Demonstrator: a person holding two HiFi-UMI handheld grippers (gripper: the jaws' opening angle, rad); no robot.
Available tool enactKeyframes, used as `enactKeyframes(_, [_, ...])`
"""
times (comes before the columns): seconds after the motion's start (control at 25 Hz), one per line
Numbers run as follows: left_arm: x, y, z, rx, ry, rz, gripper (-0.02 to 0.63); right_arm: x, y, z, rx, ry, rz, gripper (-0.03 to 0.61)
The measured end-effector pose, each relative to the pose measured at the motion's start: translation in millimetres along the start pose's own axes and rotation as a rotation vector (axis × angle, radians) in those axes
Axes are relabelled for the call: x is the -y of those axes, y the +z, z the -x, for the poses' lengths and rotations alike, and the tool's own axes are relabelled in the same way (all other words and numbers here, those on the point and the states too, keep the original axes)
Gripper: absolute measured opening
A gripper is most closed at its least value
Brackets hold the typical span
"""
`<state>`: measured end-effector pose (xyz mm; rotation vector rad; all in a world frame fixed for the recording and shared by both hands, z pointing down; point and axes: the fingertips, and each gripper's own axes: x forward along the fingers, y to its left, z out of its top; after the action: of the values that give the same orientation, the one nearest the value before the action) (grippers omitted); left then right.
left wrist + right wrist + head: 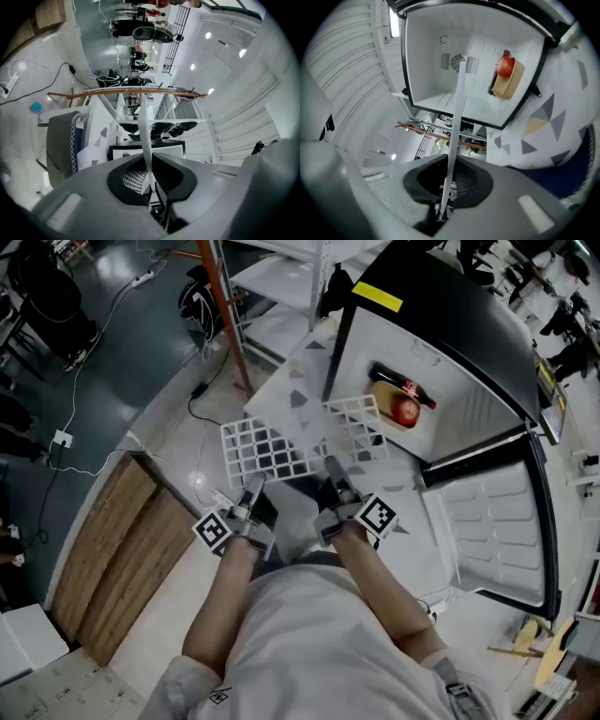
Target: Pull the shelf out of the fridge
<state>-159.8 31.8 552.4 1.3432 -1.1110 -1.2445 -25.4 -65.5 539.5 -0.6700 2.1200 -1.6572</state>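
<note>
The white grid shelf [264, 448] hangs in the air in front of the open fridge [450, 334], clear of its cavity. My left gripper [251, 495] is shut on the shelf's near edge on the left. My right gripper [334, 486] is shut on the same edge further right. In the left gripper view the shelf [145, 136] shows edge-on as a thin white strip running out from between the jaws of the left gripper [151, 165]. The right gripper view has the same strip [457, 117] clamped in the right gripper [449, 180], pointing at the fridge interior [440, 75].
Inside the fridge lie a red apple [405, 411], a dark bottle [403, 388] and a tan plate [382, 399]. The fridge door [497, 531] stands open at the right. A wooden board [112, 559] lies at the left, with cables [75, 409] on the floor and an orange rack post [225, 306].
</note>
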Motion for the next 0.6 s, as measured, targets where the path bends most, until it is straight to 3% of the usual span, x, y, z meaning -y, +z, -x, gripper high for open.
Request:
enactKeyframes(0.36, [53.4,77.6,28.4,0.112,-0.082,-0.068,0.034,-67.3,-48.4,-70.0,-0.13,0.118,0.058,0.031])
enactKeyframes(0.6, [95.5,113.2,42.6,0.143,-0.141,-0.115,0.034,-117.7,-70.6,-97.8,-0.179,0.21,0.099,0.032])
